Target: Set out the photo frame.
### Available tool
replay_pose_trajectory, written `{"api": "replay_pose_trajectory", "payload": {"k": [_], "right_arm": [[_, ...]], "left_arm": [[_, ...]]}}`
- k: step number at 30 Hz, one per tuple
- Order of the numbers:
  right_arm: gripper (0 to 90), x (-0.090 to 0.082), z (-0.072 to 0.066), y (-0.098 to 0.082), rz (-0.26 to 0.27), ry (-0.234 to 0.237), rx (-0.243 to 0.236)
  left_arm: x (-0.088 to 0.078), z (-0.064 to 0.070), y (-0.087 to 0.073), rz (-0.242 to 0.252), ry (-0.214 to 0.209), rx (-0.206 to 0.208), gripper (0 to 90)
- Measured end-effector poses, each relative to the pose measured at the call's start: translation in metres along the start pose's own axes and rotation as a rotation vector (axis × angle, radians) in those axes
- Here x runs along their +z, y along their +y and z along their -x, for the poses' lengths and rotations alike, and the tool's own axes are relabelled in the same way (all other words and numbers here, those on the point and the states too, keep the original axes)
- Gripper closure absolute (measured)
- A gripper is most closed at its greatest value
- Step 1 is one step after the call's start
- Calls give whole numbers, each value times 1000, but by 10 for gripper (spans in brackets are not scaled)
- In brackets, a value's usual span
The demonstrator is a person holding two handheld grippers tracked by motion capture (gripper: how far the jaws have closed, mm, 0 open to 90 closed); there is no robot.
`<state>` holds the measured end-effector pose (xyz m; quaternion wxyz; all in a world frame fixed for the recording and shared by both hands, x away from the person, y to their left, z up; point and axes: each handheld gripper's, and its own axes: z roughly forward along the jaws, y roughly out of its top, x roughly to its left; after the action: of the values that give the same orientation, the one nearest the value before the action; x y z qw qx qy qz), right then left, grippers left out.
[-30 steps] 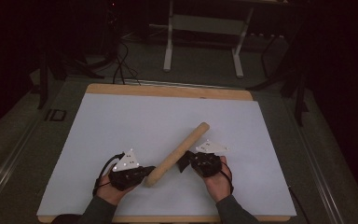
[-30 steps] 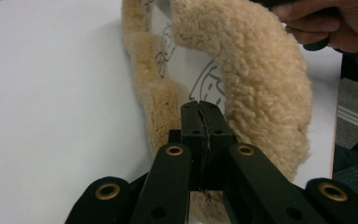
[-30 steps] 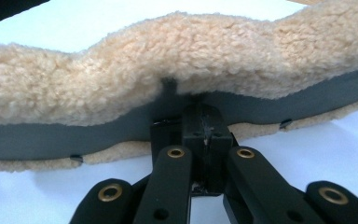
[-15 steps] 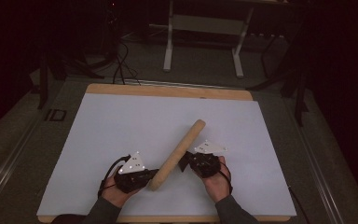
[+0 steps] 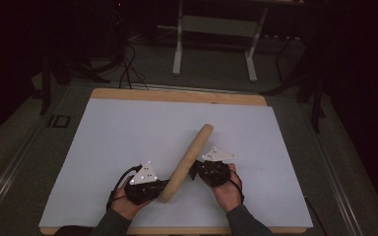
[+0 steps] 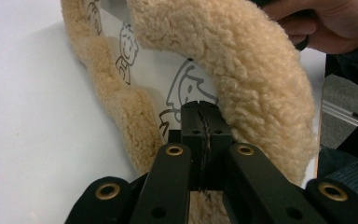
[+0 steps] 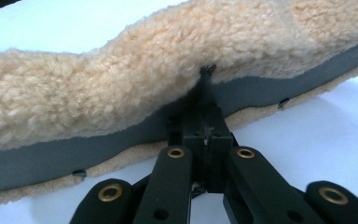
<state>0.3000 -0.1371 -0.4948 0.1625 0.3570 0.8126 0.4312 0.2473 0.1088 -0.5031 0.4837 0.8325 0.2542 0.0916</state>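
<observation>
A: Left gripper point(image 5: 156, 189), high view: state and position?

B: Jaws closed on the near end of the fleece roll point(image 5: 187, 162). It sits close to the near edge of the white worktop point(image 5: 108, 142), left of centre, in the person's left hand point(image 5: 128, 204).

A: Right gripper point(image 5: 195, 170), same view?

B: It grips the roll's right side partway along, in the right hand point(image 5: 226, 189). The roll slants from near the near edge up toward the worktop's centre, the far end leaning right.

A: Left gripper view?

B: The jaws are pressed together on a thin white layer with cartoon faces point(image 6: 186, 88) printed on it, at the mouth of the tan fleece point(image 6: 242, 60). The fleece curls around that layer on both sides. The other hand point(image 6: 326, 28) shows at the upper right.

A: Right gripper view?

B: The jaws meet on the edge where fleece point(image 7: 144, 79) joins a grey backing point(image 7: 65, 163); the fleece puckers at the pinch. The roll runs across the frame above the white worktop point(image 7: 317, 140).
</observation>
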Motion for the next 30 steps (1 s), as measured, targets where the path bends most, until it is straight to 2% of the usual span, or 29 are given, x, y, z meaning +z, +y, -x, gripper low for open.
{"api": "replay_pose_trajectory", "payload": {"k": [5,16,30], "right_arm": [[900,2,0,2,-5,4,-2],[900,9,-2,5,-14,53,-14],[900,11,-5,9,-24,84,-20]], "left_arm": [[2,2,0,1,0,4,900],[6,5,1,1,2,9,900],[5,4,1,10,28,1,900]]}}
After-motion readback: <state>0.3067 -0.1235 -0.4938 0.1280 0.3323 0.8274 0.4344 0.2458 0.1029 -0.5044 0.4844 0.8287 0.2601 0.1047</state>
